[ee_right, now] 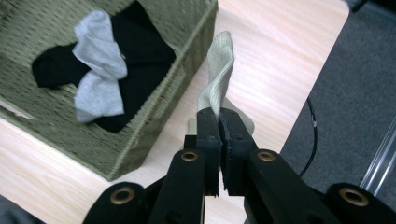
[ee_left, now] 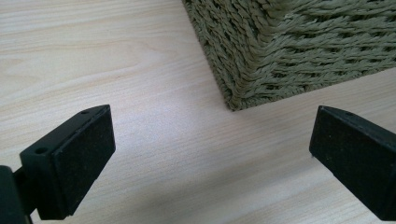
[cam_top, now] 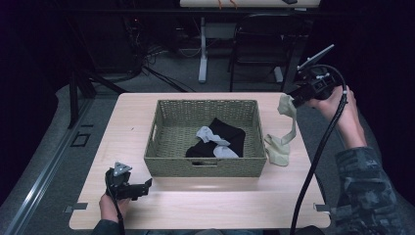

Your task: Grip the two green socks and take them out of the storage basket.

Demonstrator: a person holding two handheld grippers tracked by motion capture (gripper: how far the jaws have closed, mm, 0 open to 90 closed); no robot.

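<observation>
at right of the high view, the right gripper [cam_top: 295, 99] pinches a pale green sock [cam_top: 284, 132] lifted above the counter [cam_top: 195, 205], its lower end resting beside the woven basket [cam_top: 161, 142]. a grey sock [cam_top: 213, 141] lies on black cloth [cam_top: 230, 133] inside. at lower left, the left gripper [cam_top: 147, 185] rests spread apart.

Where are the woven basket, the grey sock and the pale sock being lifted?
woven basket [cam_top: 205, 166]: high view, on its near outer wall.
grey sock [ee_right: 99, 51]: right gripper view, on its twisted middle, lying over the black clothing.
pale sock [cam_top: 286, 105]: high view, on its upper end beside the right gripper.
</observation>
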